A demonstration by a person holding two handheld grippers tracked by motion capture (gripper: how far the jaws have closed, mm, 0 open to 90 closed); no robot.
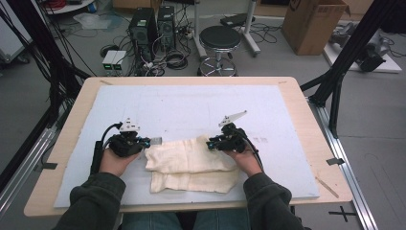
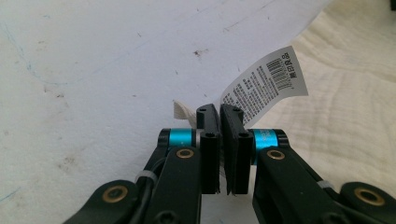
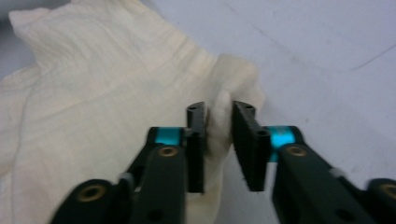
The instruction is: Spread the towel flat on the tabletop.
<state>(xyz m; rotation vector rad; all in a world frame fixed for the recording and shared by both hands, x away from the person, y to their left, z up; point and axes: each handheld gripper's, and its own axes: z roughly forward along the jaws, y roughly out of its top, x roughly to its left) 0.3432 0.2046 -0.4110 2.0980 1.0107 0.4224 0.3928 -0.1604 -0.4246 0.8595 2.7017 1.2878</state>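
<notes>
Cream cloth (image 1: pixel 191 163) lies on the worktop (image 1: pixel 57 158) between my hand-held grippers: left hand-held gripper (image 2: pixel 219 112) is clamped on its label edge, right hand-held gripper (image 3: pixel 218 114) pinches a corner. I'd lift both evenly, keeping tension.

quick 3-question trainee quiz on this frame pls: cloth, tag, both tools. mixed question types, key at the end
1. True or false: the left tool has its jaws closed at the edge of the cream cloth, where the printed tag sticks out.
2. What does the right tool pinch? A) the tag B) a bunched corner of the cloth C) the foam mat
3. In a few words: what does the cloth lie on?

Key
1. True. In the left gripper view the pads meet on a thin strip at the tag's base.
2. B. In the right gripper view a fold of cloth sits between the pads.
3. A white mat on the wooden table.
</notes>
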